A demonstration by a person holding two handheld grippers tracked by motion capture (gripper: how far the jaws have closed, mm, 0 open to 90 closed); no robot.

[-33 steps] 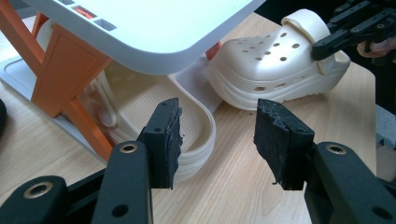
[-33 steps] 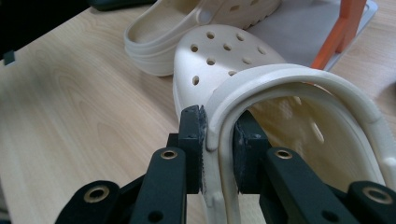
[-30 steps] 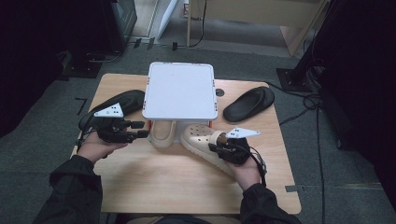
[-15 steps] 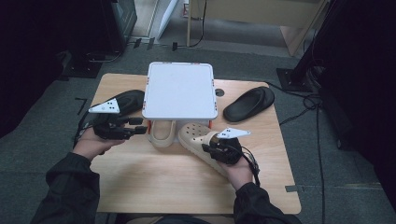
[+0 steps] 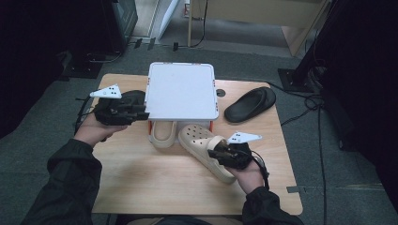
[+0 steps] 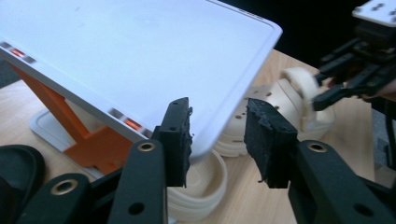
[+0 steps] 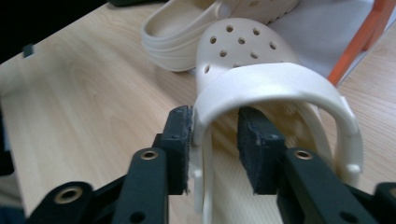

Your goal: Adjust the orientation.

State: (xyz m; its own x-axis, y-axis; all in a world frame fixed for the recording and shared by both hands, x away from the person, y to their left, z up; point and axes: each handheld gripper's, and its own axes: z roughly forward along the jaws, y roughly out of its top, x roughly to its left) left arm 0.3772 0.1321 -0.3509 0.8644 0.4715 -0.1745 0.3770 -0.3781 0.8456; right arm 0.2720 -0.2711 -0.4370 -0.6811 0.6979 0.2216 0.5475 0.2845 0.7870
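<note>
A white rack on orange legs stands mid-table. One cream clog lies under its front edge. A second cream clog lies to the right, toe toward the rack. My right gripper is at its heel. Its jaws have just been opening and now straddle the clog's side wall and heel strap: the left pad is at the wall, the right pad stands off. My left gripper hovers at the rack's left front corner. Its jaws have just been closing; they are open and empty.
A black slipper lies at the back right of the table. Another black slipper lies left of the rack, partly behind my left gripper. The wooden table has bare room in front. Cables run on the floor to the right.
My left gripper has risen and drawn toward the rack's left corner, with its jaws narrower. My right gripper has stayed at the clog's heel and its jaws have widened.
</note>
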